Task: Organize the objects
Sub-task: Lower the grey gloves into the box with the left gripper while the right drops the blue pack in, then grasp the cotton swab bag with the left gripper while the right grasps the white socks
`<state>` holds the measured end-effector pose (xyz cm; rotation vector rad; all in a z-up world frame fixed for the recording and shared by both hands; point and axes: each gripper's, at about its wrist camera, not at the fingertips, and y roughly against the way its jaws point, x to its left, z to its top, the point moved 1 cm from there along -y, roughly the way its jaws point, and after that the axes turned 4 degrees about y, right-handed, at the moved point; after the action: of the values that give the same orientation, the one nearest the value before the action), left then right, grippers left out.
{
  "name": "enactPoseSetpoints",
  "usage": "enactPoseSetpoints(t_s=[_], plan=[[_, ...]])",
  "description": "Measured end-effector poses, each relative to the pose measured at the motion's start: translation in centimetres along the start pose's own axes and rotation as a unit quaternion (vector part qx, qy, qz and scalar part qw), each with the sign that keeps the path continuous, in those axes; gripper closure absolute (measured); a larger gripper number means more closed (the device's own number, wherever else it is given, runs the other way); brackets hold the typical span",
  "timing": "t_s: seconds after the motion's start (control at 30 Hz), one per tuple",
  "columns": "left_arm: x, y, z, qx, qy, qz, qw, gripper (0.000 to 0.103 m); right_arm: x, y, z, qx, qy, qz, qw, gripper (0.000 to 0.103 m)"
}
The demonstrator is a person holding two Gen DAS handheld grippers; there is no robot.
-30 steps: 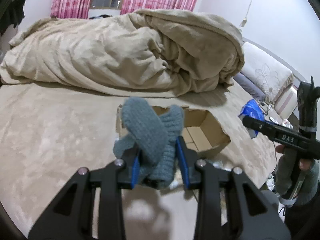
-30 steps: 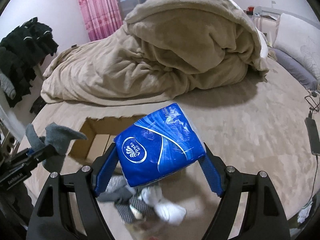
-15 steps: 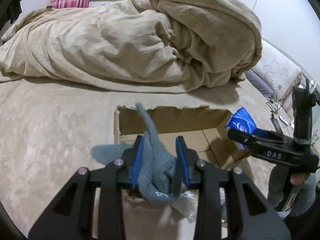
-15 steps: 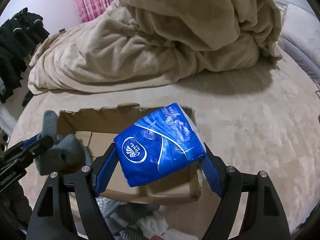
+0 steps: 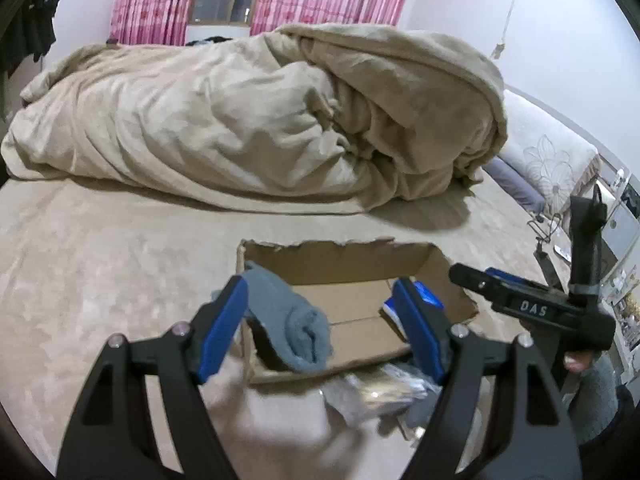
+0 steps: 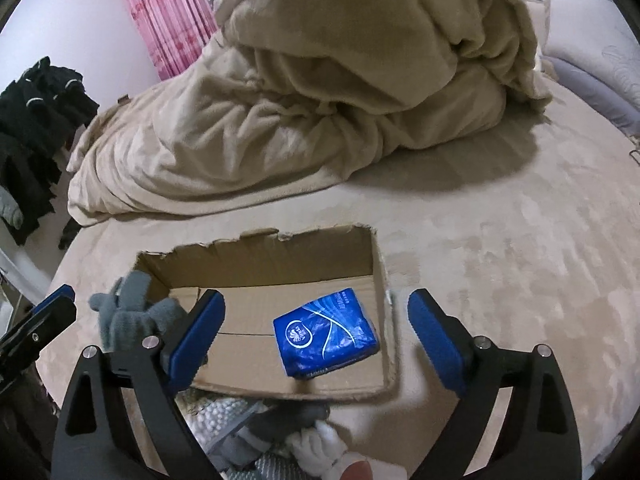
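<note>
An open cardboard box lies on the beige bed. My left gripper is open just above the box's left side. A grey-blue knit glove hangs free between its jaws over the box's near left corner; it also shows in the right wrist view. My right gripper is open above the box. The blue tissue pack lies on the box floor at the right; in the left wrist view a sliver of it shows behind my right finger.
A large rumpled beige duvet fills the far half of the bed. Loose socks and packets lie just in front of the box. Pillows are at the right; dark clothes hang at the left.
Both grippers opened over the box. The tissue pack dropped from the right gripper onto the box floor. The glove left the left gripper's grip and is falling at the box's left corner.
</note>
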<state>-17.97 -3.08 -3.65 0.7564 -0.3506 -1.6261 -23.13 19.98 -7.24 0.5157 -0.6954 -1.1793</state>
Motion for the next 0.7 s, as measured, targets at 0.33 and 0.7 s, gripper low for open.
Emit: enactPoseSetpoints(t_s=[0.33, 0.7], plan=[[-2.4, 5.7, -1.5, -0.009, -0.007, 0.012, 0.9999, 0.027, 1.2, 7.7, -0.5, -0.035, 0.034, -0.007, 0.999, 0.008], [-4.9, 8.8, -5.2, -0.001, -0.01, 0.016, 0.9998, 0.027, 2.3, 13.7, -3.6, -0.055, 0.078, -0.015, 0.995, 0.008]])
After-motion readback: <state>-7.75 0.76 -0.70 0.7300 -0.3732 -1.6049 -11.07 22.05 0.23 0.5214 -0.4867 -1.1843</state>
